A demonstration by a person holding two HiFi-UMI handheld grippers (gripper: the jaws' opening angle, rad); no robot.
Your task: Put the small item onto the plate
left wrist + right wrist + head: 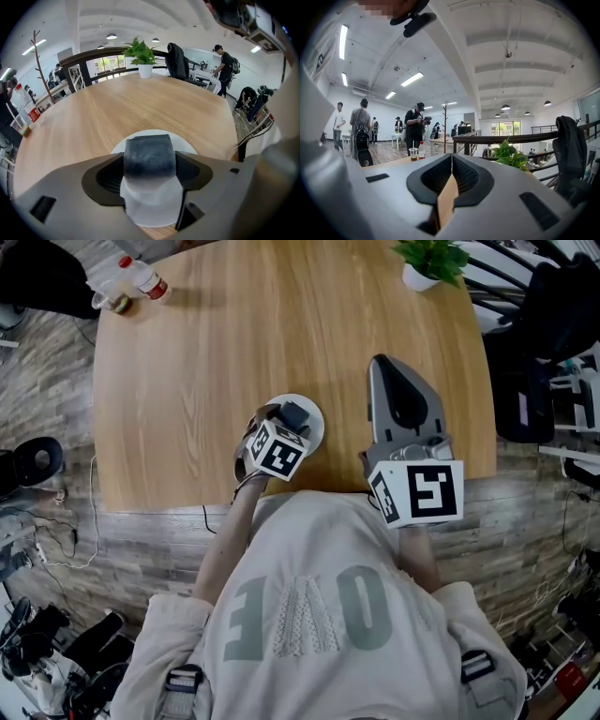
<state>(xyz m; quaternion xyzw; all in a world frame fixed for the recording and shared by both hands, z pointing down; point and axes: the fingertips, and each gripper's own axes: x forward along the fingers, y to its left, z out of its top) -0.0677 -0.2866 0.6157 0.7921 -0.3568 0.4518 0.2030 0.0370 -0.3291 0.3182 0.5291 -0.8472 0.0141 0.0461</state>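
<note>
A small dark grey-blue block [150,155] is held between the jaws of my left gripper [150,171], right over a round white plate [154,206]. Whether the block touches the plate I cannot tell. In the head view the left gripper [281,420] sits over the white plate [314,418] near the table's front edge, with the dark block [294,414] at its tip. My right gripper [394,381] rests on the table to the right of the plate, jaws pressed together with nothing between them. The right gripper view shows the right gripper [451,161] shut, pointing level across the room.
The round wooden table [234,343] carries a potted plant [431,261] at the far right and a bottle with a cup [131,287] at the far left. Chairs and cables stand around the table. People stand in the room behind.
</note>
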